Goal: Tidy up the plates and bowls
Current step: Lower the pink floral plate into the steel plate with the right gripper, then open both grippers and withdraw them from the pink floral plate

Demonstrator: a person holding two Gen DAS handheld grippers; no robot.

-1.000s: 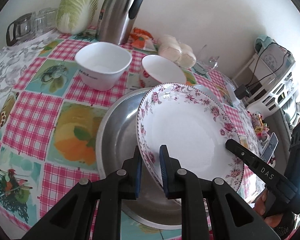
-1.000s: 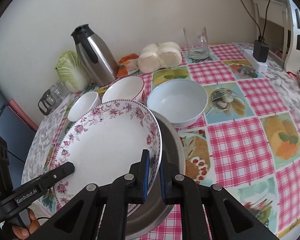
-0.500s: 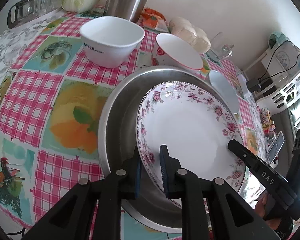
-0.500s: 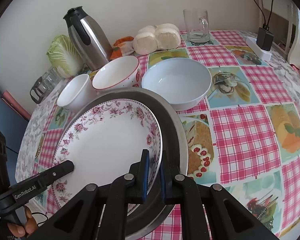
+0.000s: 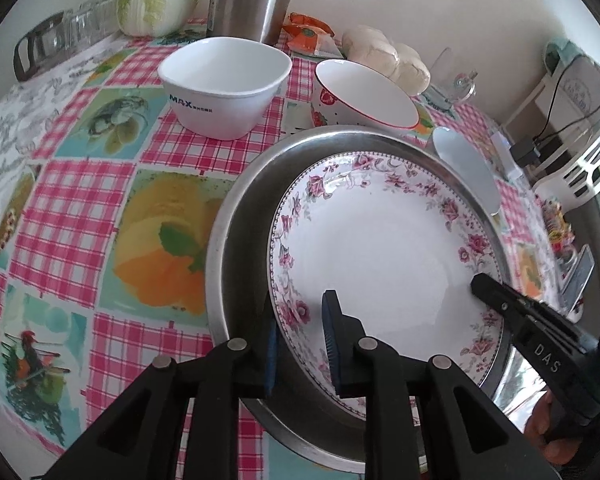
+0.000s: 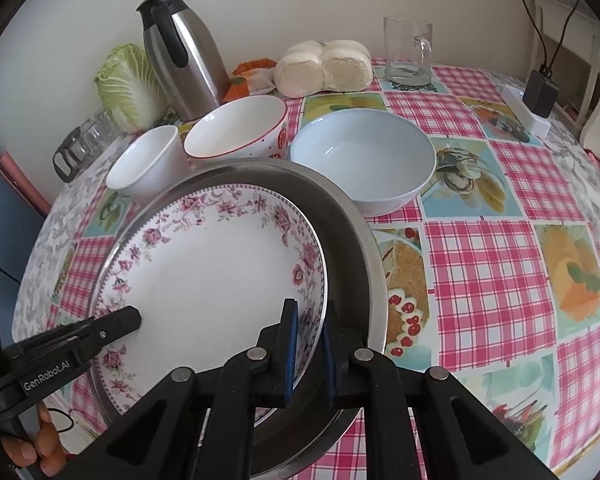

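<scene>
Round white china plate with a pink floral rim [image 5: 384, 252] lies inside the large round stainless-steel tray [image 5: 236, 240], which sits on the pink-checked, fruit-print tabletop [image 5: 72, 216]

Left claw [image 5: 300, 340]: fingers parted, straddling the plate's near rim; a gap shows on both sides, so not gripping as far as I can judge. Right claw [image 6: 308, 344]: likewise parted astride the opposite rim, pads just beside the china

Empty bowls just behind the tray: white square-shouldered bowl printed MAX [image 5: 224, 84], white bowl with red rim and strawberry print [image 6: 236, 128], wide pale-blue bowl [image 6: 364, 160]

Risks, as judged:
- a finger catches under the rim on withdrawal and tips or drags the plate
- plate sits off-centre toward one tray wall; a nudge slides china on steel, chipping likely
- a wide sweep knocks the strawberry bowl, which is touching or nearly touching the tray edge
</scene>
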